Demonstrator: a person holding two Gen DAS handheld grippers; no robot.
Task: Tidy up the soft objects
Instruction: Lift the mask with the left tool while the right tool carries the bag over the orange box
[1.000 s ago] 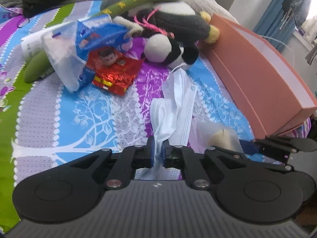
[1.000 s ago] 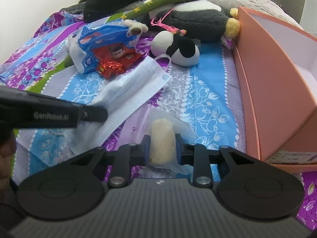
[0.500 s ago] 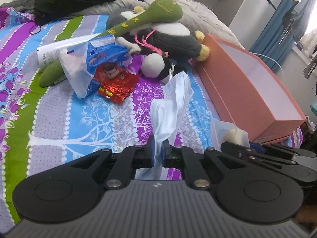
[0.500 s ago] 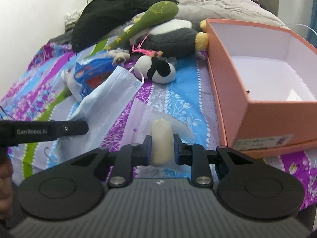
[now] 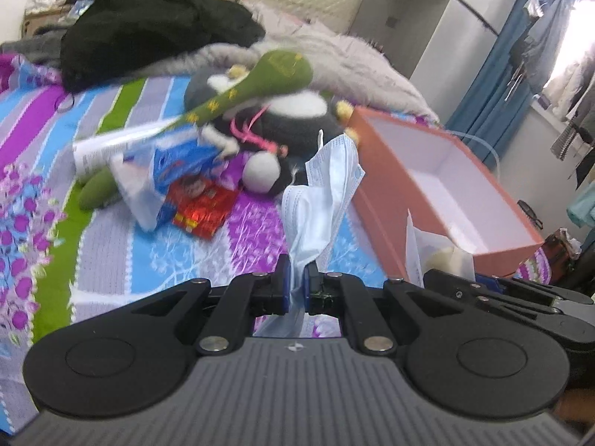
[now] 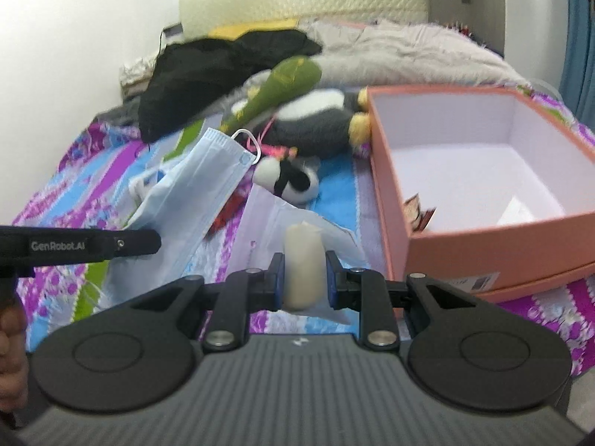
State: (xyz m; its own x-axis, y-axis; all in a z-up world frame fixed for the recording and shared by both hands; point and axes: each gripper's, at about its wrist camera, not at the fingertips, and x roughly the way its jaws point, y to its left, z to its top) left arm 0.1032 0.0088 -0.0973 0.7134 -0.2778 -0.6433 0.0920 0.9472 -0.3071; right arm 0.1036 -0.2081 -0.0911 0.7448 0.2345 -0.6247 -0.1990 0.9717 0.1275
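A pale blue pleated face mask [image 5: 327, 189] is pinched in the closed left gripper [image 5: 295, 290]; a cream soft roll in clear wrap [image 6: 303, 264] is clamped in the right gripper [image 6: 305, 282]; the open orange cardboard box [image 6: 483, 252] is judged nearly empty; plush toys [image 6: 308, 119] remain on the bed [image 5: 111, 260].

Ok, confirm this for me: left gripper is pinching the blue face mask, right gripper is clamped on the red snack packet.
Not quite. The right gripper is clamped on a cream-coloured roll in clear wrap, as the right wrist view shows. The left gripper does pinch the blue face mask.

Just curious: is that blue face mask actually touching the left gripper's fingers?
Touching. In the left wrist view, the face mask is pinched between the left gripper's closed fingers.
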